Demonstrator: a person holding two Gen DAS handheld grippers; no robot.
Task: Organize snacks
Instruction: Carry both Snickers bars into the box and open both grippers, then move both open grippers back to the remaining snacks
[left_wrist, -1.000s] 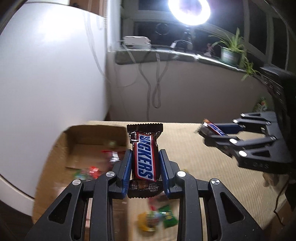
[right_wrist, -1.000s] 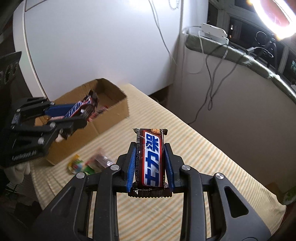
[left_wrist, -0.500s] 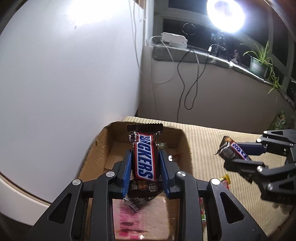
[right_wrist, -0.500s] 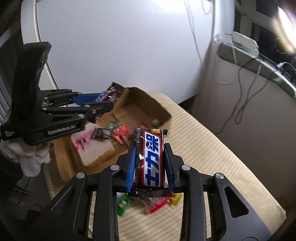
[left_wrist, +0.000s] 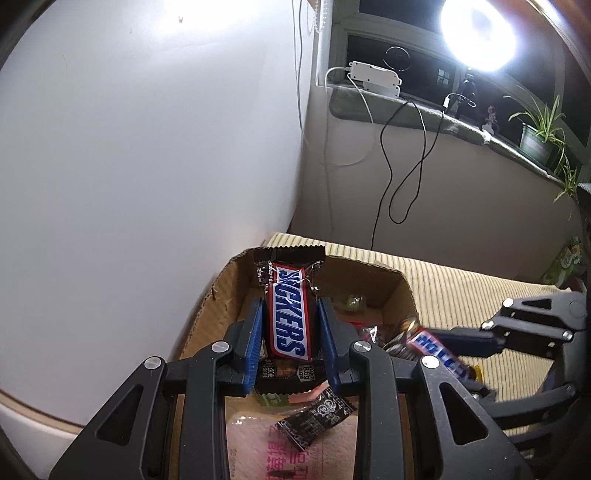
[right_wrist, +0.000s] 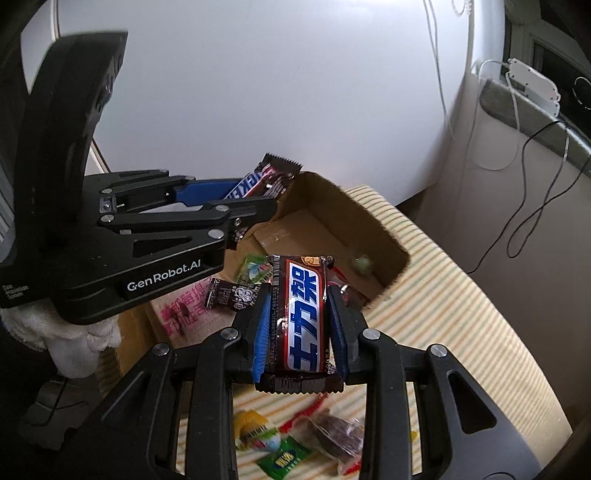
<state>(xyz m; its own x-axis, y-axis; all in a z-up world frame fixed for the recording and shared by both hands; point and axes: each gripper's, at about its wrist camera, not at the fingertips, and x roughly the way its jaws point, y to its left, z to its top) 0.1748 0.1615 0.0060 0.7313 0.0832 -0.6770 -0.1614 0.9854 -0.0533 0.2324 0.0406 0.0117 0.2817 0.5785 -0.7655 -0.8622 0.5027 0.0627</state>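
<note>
- Two grippers, each clamped on one Snickers bar: two bars in all.
- Left gripper (left_wrist: 290, 328): blue pads pressed on both sides of its bar (left_wrist: 290, 325), jaws narrow, the bar upright with its far end at 12 o'clock, over the box (left_wrist: 207, 317).
- Right gripper (right_wrist: 301, 325): jaws likewise narrow, pads squeezing a bar (right_wrist: 304, 317) with Chinese lettering, held over the box's near edge; in the left view it comes in from 3 o'clock.
- One cardboard box, open-topped, on a striped cloth (right_wrist: 461, 314).
- Inside the box: one pink-printed packet (left_wrist: 314, 454), one small dark wrapped sweet (left_wrist: 316, 417) on top of it, one greenish sweet (left_wrist: 352, 301) at the far end, some red wrappers too blurred to count.
- On the cloth at 6 o'clock of the right gripper: one yellow-green sweet (right_wrist: 255, 435), one green one (right_wrist: 284, 459), one brown one in clear wrap (right_wrist: 338, 437).
</note>
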